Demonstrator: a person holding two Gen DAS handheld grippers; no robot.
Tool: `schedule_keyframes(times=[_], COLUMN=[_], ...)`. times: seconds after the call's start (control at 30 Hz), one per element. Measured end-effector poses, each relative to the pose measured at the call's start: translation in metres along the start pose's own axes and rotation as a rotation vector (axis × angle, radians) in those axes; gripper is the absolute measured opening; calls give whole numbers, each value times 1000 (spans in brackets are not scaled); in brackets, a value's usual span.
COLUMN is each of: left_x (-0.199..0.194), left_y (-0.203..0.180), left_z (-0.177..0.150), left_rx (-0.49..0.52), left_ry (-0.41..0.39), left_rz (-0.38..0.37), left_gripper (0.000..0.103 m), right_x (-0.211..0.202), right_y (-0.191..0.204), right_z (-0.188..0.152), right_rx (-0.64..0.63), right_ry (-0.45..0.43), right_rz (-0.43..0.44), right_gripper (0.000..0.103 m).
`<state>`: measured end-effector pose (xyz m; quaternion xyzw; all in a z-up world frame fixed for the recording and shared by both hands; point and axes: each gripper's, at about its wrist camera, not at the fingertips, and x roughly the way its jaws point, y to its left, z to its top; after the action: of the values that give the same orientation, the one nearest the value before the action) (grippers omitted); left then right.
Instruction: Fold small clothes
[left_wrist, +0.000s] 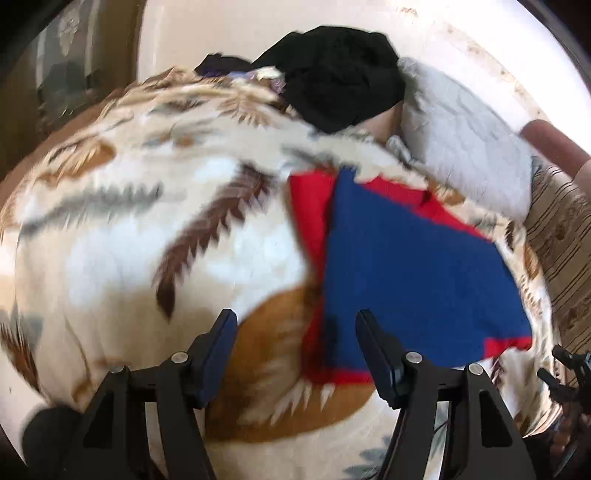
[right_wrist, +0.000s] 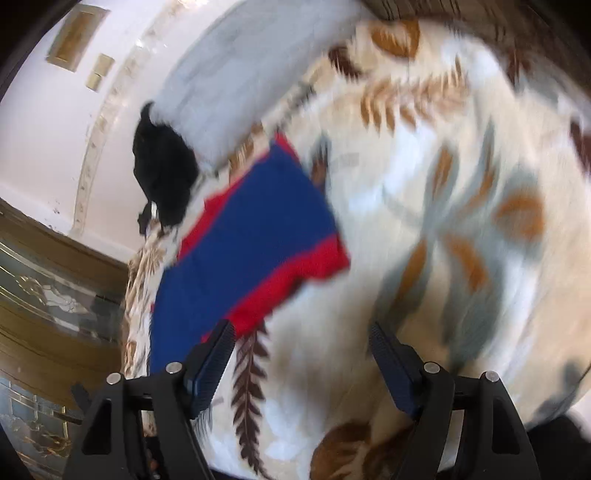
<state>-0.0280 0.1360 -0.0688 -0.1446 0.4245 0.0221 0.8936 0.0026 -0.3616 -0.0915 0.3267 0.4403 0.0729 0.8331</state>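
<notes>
A folded blue-and-red garment (left_wrist: 406, 266) lies flat on the leaf-patterned blanket (left_wrist: 155, 221) covering the bed, with a black garment (left_wrist: 340, 77) heaped beyond it beside a grey pillow (left_wrist: 465, 147). The left claw (left_wrist: 295, 328) hangs with jaws wide and nothing between them, one finger over the garment's near edge. The right claw (right_wrist: 301, 339) is likewise wide and empty, its left finger just over the red hem. Only the left view shows a striped brown cushion (left_wrist: 561, 258); only the right view shows a glass-fronted wooden cabinet (right_wrist: 48, 295) and framed pictures (right_wrist: 74, 37) on the wall. Both views are blurred; no writing can be read.
</notes>
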Motion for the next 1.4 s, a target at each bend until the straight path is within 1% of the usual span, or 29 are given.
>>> schedule_keyframes(times=[0.07, 0.1, 0.13, 0.2, 0.23, 0.3, 0.4, 0.47, 0.53, 0.57, 0.6, 0.63, 0.67, 0.7, 0.77, 0.83, 0.97, 1.03, 1.07, 1.1, 1.13, 1.17, 1.2, 1.23, 1.27, 1.3, 1.33, 1.37, 1.4], left_x=[1, 7, 12, 29, 46, 68, 93, 107, 112, 115, 117, 120, 123, 122, 113, 91, 39, 28, 33, 44, 69, 90, 114, 134, 127, 115, 95, 80, 65], left_y=[-8, -18, -23, -38, -46, -50, -46, -47, -49, -50, -51, -52, -52, -52, -55, -58, -60, -56, -53, -50, -45, -41, -37, -28, -18, -11, -3, 2, 7], left_z=[18, 31, 39, 58, 69, 82, 93, 96, 96, 96, 97, 96, 96, 96, 97, 95, 88, 87, 88, 90, 92, 93, 92, 91, 92, 93, 93, 91, 87], left_rx=[25, 54, 69, 88, 99, 76, 31, 33, 51, 62, 73, 83, 87, 93, 127, 143, 140, 122, 112, 106, 105, 105, 106, 88, 30, -9, -50, -66, -77], left_ry=[-32, -38, -36, -31, -6, 19, 41, 57, 62, 59, 62, 75, 91, 91, 46, -22, -162, -204, -207, -193, -146, -102, -18, 79, 55, 28, -15, -41, -63], left_rz=[-39, -73, -82, -93, -96, -53, -28, -16, -4, -3, 5, 18, 31, 33, 32, 20, 0, 17, 43, 67, 104, 135, 172, 174, 150, 145, 137, 128, 113], left_gripper=[68, 69, 69, 70, 70, 70, 70, 69, 68, 56, 37, 26, 6, 6, 5, 5, 5, 5, 6, 9, 9, 9, 25, 31, 45, 62, 65, 65, 66], right_x=[6, 10, 19, 35, 46, 68, 88, 103, 121, 132, 140, 148, 149, 146, 132, 115, 83, 81, 88, 97, 113, 140, 166, 178, 173, 159, 141, 120, 101], right_y=[13, 21, 30, 44, 51, 62, 66, 71, 71, 72, 72, 72, 73, 76, 88, 105, 134, 145, 146, 144, 138, 127, 111, 98, 89, 84, 80, 75, 71], right_z=[25, 36, 49, 69, 78, 93, 105, 112, 114, 113, 111, 109, 108, 107, 104, 100, 102, 111, 117, 121, 125, 128, 129, 127, 124, 119, 112, 106, 100], right_rx=[-60, -102, -143, -206, -258, -314, -342, -392, -419, -444, -463, -472, -479, -493, -529, -588, -640, -641, -627, -608, -589, -579, -544, -483, -440, -416, -394, -362, -329], right_ry=[-21, -29, -34, -19, -8, -4, 14, 10, 43, 70, 93, 115, 111, 96, 52, 5, -108, -150, -148, -151, -144, -84, 22, 73, 58, 15, -17, -50, -82], right_rz=[13, 13, 2, -47, -79, -127, -163, -210, -235, -258, -281, -296, -304, -317, -333, -340, -315, -296, -290, -292, -297, -308, -334, -359, -328, -297, -295, -280, -252], right_gripper=[79, 79, 79, 79, 77, 75, 73, 72, 62, 52, 37, 32, 19, 9, 9, 8, 8, 8, 8, 9, 11, 16, 24, 24, 25, 27, 28, 28, 33])
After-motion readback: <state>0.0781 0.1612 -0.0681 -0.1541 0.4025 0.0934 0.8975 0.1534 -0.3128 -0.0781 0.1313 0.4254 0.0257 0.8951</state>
